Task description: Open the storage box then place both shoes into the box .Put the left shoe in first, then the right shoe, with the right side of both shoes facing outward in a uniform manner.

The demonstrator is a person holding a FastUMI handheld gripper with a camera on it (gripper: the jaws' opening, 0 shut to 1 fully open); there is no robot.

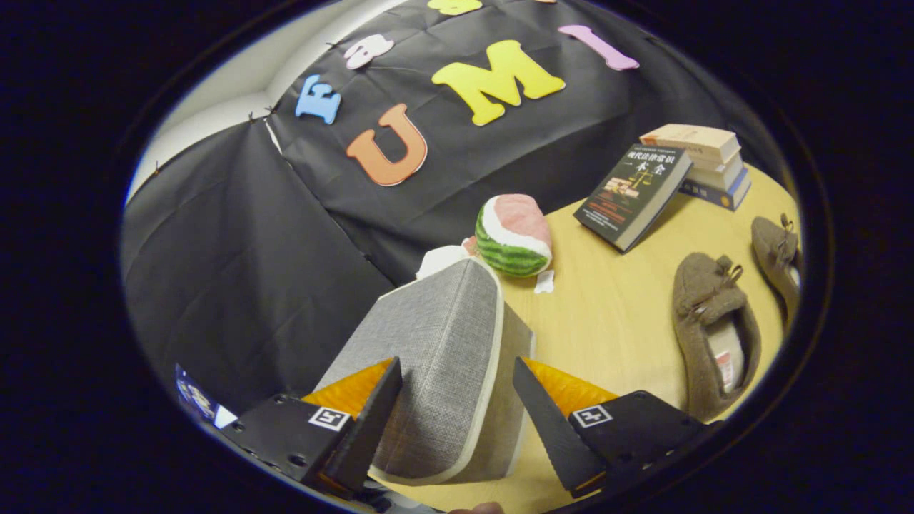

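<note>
- Gripper point(457, 400): lower centre of the frame, jaws spread apart, one on each side of the storage box. The left finger lies against or very close to the box lid; the right finger stands off the box side with a gap showing. Whether either presses on it cannot be told. A square black-and-white marker tag sits on each finger mount.
- Storage box point(446, 371): grey woven fabric with pale cream edging, lid down, tilted in the view, standing on the desk between the jaws and reaching ahead of them to the centre of the frame.
- Desk point(614, 307): light wood top, right half of the frame.
- Near shoe point(714, 332): brown fuzzy slipper with a small bow, right of the box and well apart from it, opening up; a white label inside with red print too small to read.
- Far shoe point(778, 260): matching slipper, further right, beside the first.
- Watermelon toy point(514, 235): plush slice, green rind and pink flesh, just beyond the box; a small white tag beside it.
- Dark book point(632, 196): upper right, leaning on the book stack point(703, 160); cover bears Chinese title writing and a scales emblem.
</note>
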